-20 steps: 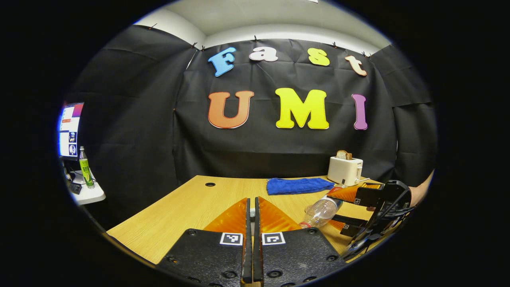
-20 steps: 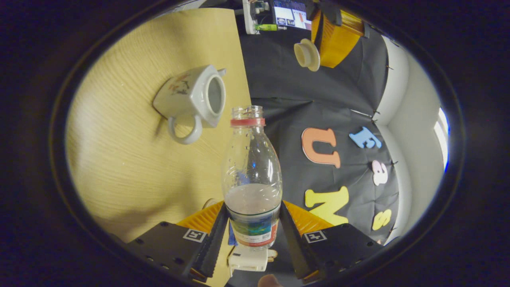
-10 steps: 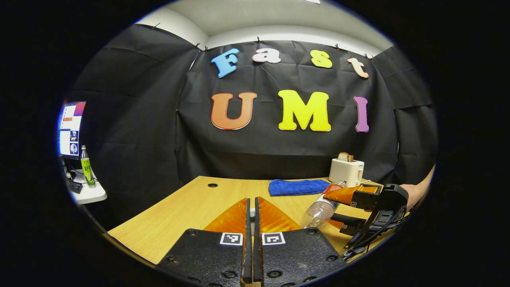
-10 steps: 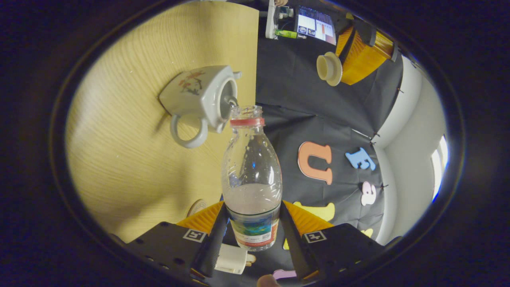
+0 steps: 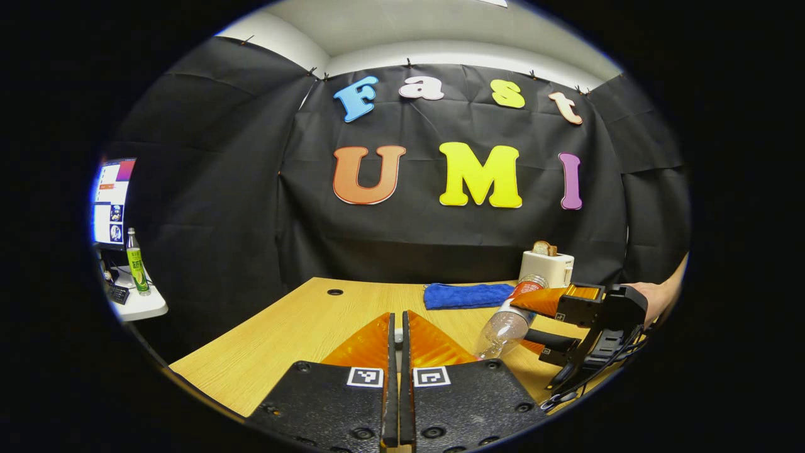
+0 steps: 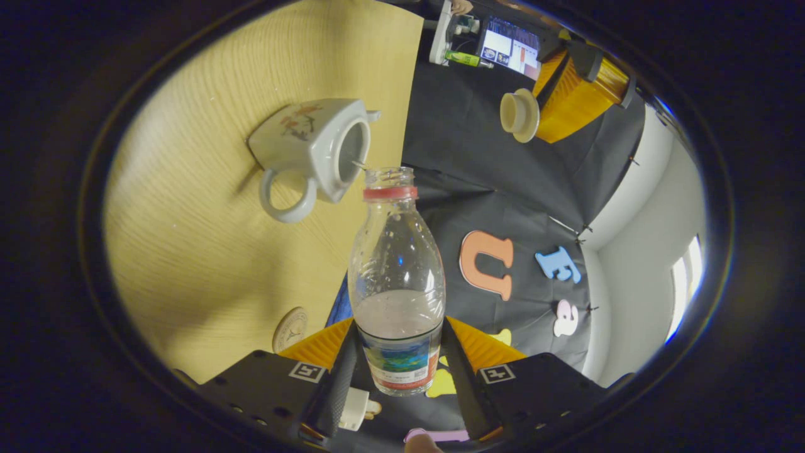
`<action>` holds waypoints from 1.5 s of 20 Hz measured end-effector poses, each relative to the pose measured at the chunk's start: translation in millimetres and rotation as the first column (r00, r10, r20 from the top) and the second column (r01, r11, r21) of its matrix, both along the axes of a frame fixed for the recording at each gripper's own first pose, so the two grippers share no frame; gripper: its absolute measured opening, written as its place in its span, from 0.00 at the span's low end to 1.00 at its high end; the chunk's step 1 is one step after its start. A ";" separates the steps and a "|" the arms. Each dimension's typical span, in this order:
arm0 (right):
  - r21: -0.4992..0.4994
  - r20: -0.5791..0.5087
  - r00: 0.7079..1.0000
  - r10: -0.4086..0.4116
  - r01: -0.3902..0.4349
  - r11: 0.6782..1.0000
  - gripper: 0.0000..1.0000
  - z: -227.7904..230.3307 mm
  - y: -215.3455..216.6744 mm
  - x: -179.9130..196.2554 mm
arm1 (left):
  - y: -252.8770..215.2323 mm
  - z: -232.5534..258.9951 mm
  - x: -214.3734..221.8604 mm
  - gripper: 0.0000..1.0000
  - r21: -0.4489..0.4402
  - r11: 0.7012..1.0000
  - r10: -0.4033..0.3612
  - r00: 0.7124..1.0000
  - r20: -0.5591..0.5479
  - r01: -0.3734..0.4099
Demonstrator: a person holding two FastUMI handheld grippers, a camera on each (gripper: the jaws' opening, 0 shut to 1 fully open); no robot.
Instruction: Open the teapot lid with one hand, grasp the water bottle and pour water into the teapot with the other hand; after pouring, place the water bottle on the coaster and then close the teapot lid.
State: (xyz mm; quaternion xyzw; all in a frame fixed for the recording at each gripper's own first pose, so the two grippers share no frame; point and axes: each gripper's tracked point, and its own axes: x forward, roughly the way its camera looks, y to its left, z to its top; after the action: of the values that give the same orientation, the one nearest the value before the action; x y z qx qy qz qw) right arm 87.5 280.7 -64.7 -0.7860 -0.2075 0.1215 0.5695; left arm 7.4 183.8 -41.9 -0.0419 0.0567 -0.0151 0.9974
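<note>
In the left gripper view, the left claw [image 5: 395, 340] is clenched, fingers nearly together; what they pinch is hidden here. Farther right, the right claw [image 5: 553, 324] grips the clear plastic water bottle [image 5: 506, 324], tipped neck-down over the light wooden counter [image 5: 295, 327]. A folded blue towel [image 5: 465, 294] and a white toaster with a slice of bread [image 5: 546, 267] sit near the black-draped back wall.

In the right gripper view, that claw [image 6: 397, 352] clasps the bottle [image 6: 396, 277] at its label, mouth beside the opening of the white square ceramic teapot [image 6: 311, 148]; a thin trickle seems to cross the gap, so pouring looks under way. The cream round lid [image 6: 519, 114] is held aloft by the other claw (well clear of the pot). Next, I judge, righting the bottle and carrying it to the round wooden coaster [image 6: 290, 328].
</note>
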 end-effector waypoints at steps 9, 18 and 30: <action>-0.044 0.048 0.999 0.018 -0.016 0.999 0.73 12.1 7.2 -3.9 | -1.3 1.1 -1.2 0.03 -0.001 1.000 -0.008 1.000 0.003 0.008; -0.077 0.081 0.996 0.040 -0.034 0.996 0.73 19.0 14.7 -6.9 | 1.6 -1.8 -1.1 0.00 0.005 1.000 -0.005 1.000 -0.006 0.005; -0.127 0.128 0.990 0.057 -0.041 0.991 0.73 28.4 17.7 -9.2 | 2.9 -3.9 0.2 0.03 0.001 1.000 0.001 1.000 -0.012 -0.001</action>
State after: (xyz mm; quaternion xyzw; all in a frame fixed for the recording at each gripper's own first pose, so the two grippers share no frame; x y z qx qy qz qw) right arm 78.3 298.4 -36.3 -0.8209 -0.2558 0.0959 0.5015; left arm 7.6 186.7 -45.8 -0.0414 0.0625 -0.0145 0.9971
